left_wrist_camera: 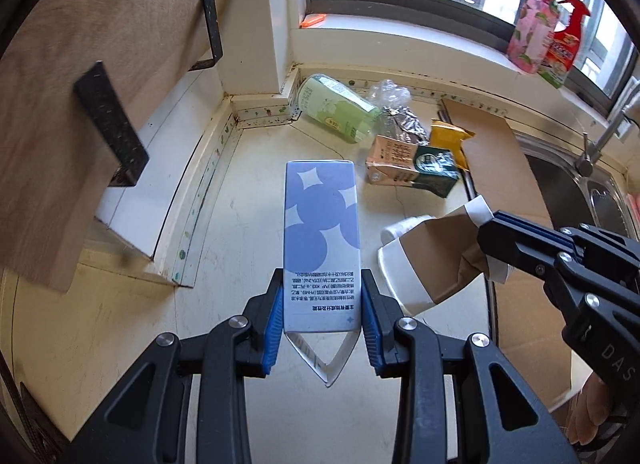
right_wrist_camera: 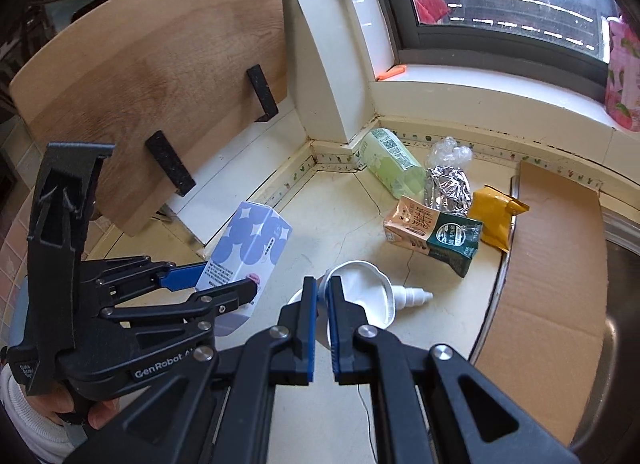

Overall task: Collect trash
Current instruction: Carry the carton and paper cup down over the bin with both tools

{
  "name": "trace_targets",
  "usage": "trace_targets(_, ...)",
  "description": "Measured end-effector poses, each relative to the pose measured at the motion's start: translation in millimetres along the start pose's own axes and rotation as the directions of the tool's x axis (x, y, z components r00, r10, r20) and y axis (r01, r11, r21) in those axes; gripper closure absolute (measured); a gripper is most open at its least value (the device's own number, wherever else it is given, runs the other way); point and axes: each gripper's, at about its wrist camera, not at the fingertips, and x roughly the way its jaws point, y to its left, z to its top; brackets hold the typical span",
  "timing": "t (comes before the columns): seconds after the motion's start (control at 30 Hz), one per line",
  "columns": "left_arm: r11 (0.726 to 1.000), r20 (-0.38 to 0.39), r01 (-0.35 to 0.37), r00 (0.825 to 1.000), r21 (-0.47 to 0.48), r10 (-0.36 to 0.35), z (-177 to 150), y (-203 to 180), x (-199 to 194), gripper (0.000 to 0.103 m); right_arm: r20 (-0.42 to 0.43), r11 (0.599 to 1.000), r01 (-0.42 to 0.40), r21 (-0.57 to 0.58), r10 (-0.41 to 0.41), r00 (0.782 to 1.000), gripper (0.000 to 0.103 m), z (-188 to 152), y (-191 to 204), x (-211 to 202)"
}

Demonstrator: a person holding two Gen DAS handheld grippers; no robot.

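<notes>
I have the left gripper [left_wrist_camera: 322,304] pinching a tall white carton printed with blue circles [left_wrist_camera: 320,232] across its lower end, lifted clear of the cream countertop [left_wrist_camera: 248,199]. The right gripper [right_wrist_camera: 322,304] is pressed nearly together on the thin rim of a white paper cup with a brown sleeve [right_wrist_camera: 360,300].

The cup worries me: only a flattened lip is nipped, so I judge a swing or tilt could tear it loose. The carton sticks out well past my pads and could pivot if jolted.

More trash waits near the counter's back corner: a pale green can [left_wrist_camera: 336,107] on its side, crumpled foil [left_wrist_camera: 400,123], a tan-and-green drink carton [left_wrist_camera: 412,167] and a yellow packet [left_wrist_camera: 452,139].

The right wrist view alone shows a small white spray bottle [right_wrist_camera: 412,296] lying beyond the cup; the left wrist view alone shows the cup's brown sleeve, the steel sink [left_wrist_camera: 568,191] and tap.
</notes>
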Motion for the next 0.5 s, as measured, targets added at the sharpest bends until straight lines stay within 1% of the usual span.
trace_targets(0.2,0.999,0.027,0.034,0.999,0.027,-0.035,-35.7,1.0,-38.6,0.070,0.023,1.000,0.029,0.012,-0.029,0.999,0.098,-27.8,26.4,-32.2)
trace_targets(0.37,0.996,0.045,0.070,0.996,0.057,-0.072,-78.5,0.9,-74.3,0.070,0.055,0.998,0.052,0.034,-0.054,0.997,0.098,-62.7,57.4,-64.8)
trace_targets(0.5,0.992,0.046,0.100,0.994,0.076,-0.104,-115.7,3.9,-95.8,0.070,0.061,0.996,0.075,0.045,-0.077,0.995,0.098,-93.3,82.2,-84.7)
